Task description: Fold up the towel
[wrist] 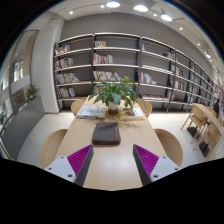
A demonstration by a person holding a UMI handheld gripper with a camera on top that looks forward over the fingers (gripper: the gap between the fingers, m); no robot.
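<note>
Gripper [112, 160]: released, its two fingers spread wide with bare tabletop showing between them; nothing is held.
Pads: the pink pad [81, 159] of the left finger sits at 7 o'clock, the right pad [146, 158] at 5 o'clock, both facing inward.
Towel [106, 133]: a dark, flat folded bundle lying on the table at 12 o'clock from the fingers, just ahead of them and apart from both pads.
Table [112, 165]: long, light wood top running away from the gripper.
Plant [113, 94]: a leafy potted plant standing beyond the towel, further along 12 o'clock.
Papers [92, 112]: lying flat at the plant's foot, at 11 o'clock from the towel.
Chairs [170, 146]: rounded wooden backs along both table sides.
Bookshelves [110, 65]: lining the back wall, partly filled with books.
</note>
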